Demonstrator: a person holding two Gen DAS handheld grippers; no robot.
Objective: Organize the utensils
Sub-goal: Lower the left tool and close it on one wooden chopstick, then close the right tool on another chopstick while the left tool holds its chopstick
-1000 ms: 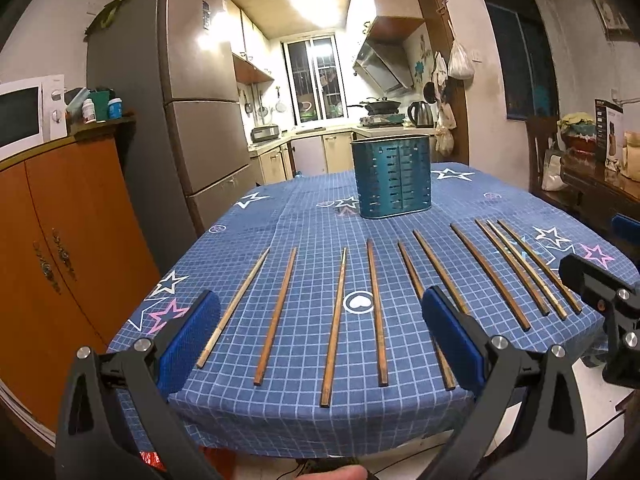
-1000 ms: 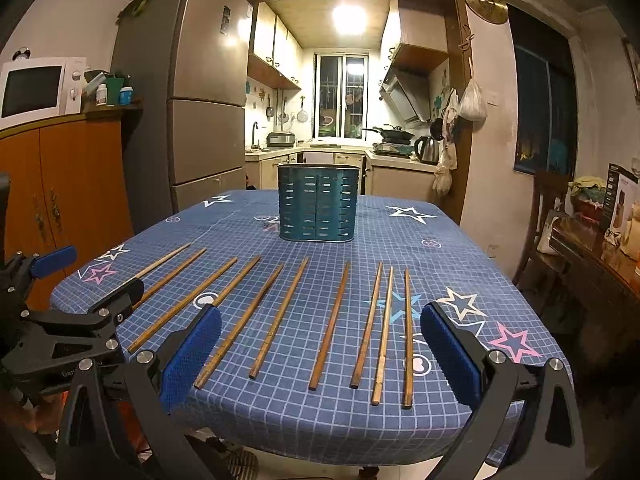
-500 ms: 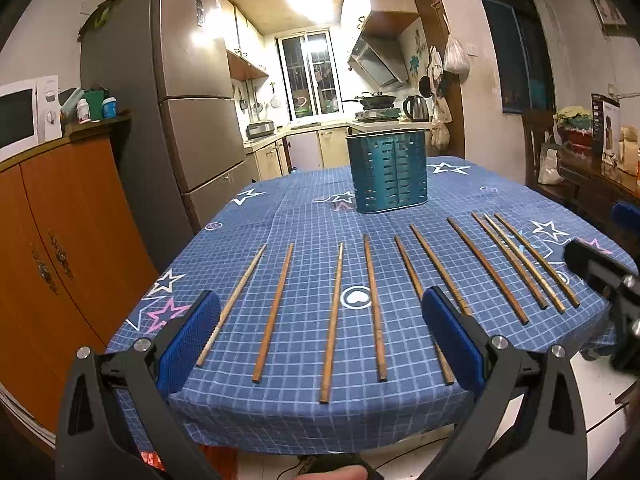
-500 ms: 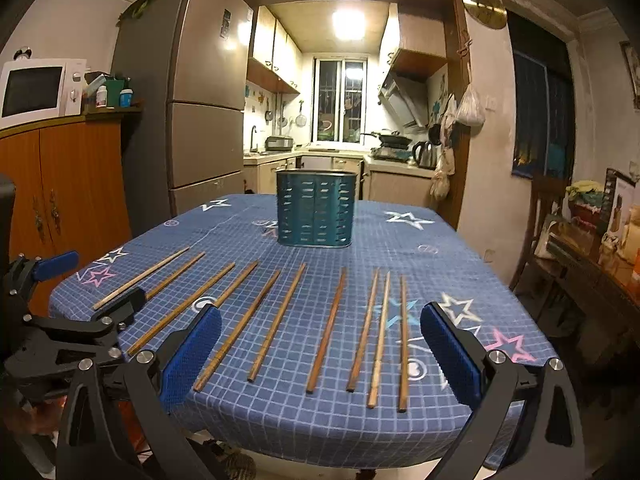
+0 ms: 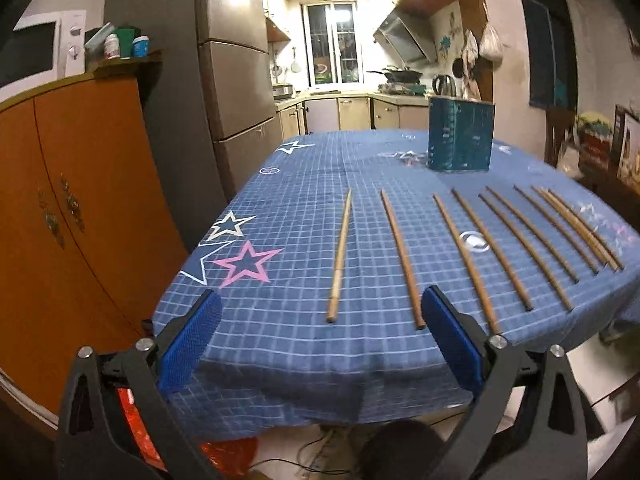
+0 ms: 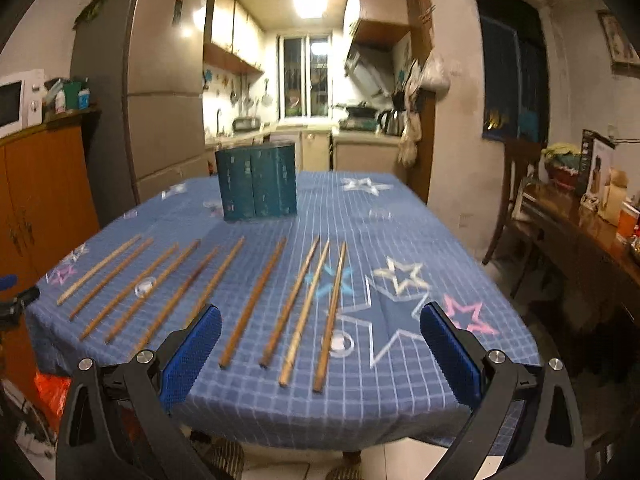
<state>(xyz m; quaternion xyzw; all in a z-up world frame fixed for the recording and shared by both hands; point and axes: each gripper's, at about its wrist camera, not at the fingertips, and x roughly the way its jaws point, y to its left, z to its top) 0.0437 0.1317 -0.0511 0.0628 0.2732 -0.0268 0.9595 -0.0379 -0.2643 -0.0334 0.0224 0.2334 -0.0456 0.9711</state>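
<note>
Several wooden chopsticks lie in a row across the near part of the table with the blue star cloth [image 5: 304, 184]. The leftmost chopstick [image 5: 340, 254] is paler than the others. A teal slotted utensil holder [image 5: 460, 138] stands upright behind them; it also shows in the right wrist view [image 6: 256, 182]. My left gripper [image 5: 320, 340] is open and empty at the table's front left edge, in front of the two leftmost chopsticks. My right gripper [image 6: 320, 354] is open and empty at the front edge, in front of the rightmost chopsticks [image 6: 330, 316].
An orange cabinet [image 5: 68, 208] with a microwave on top stands left of the table, a grey fridge [image 5: 236, 92] behind it. A wooden side table [image 6: 580, 232] with boxes and a chair stand to the right. Kitchen counters lie beyond.
My left gripper has swung left, facing the leftmost chopsticks. My right gripper has shifted right and closer, facing the rightmost chopsticks. Both stay open.
</note>
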